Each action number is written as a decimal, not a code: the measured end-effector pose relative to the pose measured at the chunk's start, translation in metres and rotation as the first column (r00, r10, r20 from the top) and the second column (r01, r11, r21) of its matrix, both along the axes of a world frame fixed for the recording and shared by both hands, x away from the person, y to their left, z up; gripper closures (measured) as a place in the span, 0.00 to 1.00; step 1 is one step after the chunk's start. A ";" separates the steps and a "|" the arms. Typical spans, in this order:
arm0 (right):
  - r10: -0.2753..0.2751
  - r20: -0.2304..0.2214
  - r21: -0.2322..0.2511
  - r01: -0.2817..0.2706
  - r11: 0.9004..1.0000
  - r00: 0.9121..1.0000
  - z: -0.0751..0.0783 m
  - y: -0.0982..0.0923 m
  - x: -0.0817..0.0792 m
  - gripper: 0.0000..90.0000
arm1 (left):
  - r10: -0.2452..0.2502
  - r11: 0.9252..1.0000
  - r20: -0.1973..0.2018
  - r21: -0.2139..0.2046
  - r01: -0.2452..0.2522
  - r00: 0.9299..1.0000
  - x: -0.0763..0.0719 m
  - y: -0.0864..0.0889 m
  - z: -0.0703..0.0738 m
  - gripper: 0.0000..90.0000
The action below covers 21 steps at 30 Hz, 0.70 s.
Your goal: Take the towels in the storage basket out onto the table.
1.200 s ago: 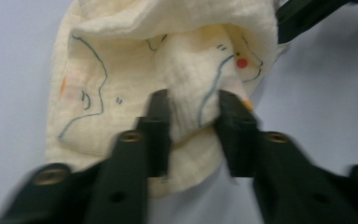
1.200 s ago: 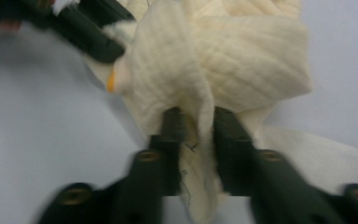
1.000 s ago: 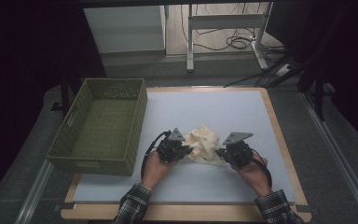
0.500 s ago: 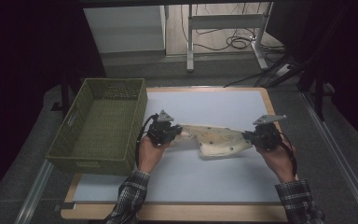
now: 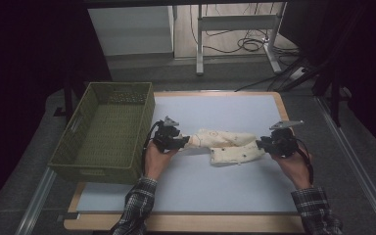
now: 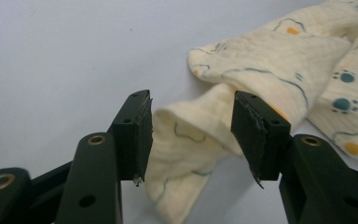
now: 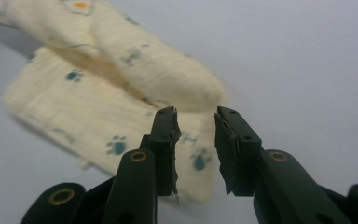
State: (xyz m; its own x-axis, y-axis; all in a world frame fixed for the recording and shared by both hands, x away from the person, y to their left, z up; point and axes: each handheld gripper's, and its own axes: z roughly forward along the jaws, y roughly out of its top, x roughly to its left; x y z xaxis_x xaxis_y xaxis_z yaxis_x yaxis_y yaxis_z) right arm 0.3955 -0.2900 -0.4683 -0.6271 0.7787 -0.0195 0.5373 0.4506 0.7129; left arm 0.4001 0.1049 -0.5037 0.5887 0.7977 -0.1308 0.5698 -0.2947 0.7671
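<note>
Two tools flank a cream cloth (image 5: 225, 145) stretched across the pale blue surface (image 5: 235, 110). The left tool (image 6: 193, 128) stands wide open, a rolled end of the cloth lying loosely between its jaws, seemingly brushing the right-hand one, not pinched. The right tool (image 7: 196, 140) is parted more narrowly, with the cloth's other end just past its tips and nothing gripped. The high view adds a green slatted basket (image 5: 108, 131) just beside the left tool (image 5: 169, 137), and the right tool (image 5: 276, 143) at the cloth's far end. Close up, the fabric is soft, crinkled muslin printed with blue paw marks, outlined shapes and orange dots.
</note>
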 end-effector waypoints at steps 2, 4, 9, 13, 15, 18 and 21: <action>0.033 0.001 0.009 -0.033 0.999 0.999 0.000 0.005 -0.008 0.76 | -0.003 1.000 0.004 -0.014 0.003 1.000 -0.007 0.003 -0.001 0.52; 0.074 -0.007 0.020 -0.074 0.997 0.997 -0.001 0.014 -0.015 0.75 | -0.005 1.000 0.002 -0.009 0.005 1.000 -0.014 0.004 -0.003 0.52; 0.175 -0.037 0.036 -0.174 0.984 0.984 -0.008 0.047 -0.025 0.71 | 0.002 0.999 -0.013 0.038 -0.002 1.000 -0.024 0.004 -0.018 0.55; 0.238 -0.058 0.064 -0.234 0.970 0.970 -0.016 0.077 -0.026 0.66 | 0.007 0.997 -0.024 0.071 -0.005 1.000 -0.024 0.006 -0.030 0.54; 0.271 -0.065 0.054 -0.267 0.962 0.960 -0.021 0.092 -0.027 0.62 | 0.006 0.996 -0.026 0.084 -0.004 1.000 -0.022 0.005 -0.033 0.53; 0.290 -0.064 0.005 -0.291 0.957 0.955 -0.029 0.111 -0.027 0.60 | -0.004 0.990 0.006 0.141 0.003 1.000 -0.020 0.001 -0.036 0.56; 0.273 -0.058 -0.051 -0.275 0.960 0.960 -0.037 0.120 -0.026 0.79 | -0.019 0.989 0.012 0.150 0.017 1.000 -0.019 -0.002 -0.035 0.65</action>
State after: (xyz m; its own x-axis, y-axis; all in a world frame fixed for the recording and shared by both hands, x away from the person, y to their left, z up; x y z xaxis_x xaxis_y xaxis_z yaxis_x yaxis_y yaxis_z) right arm 0.3694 -0.1696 -0.5053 -0.8176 0.5753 -0.0223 0.4220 0.6251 0.6566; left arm 0.3808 0.1030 -0.5388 0.6043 0.7968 -0.0029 0.5534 -0.4170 0.7210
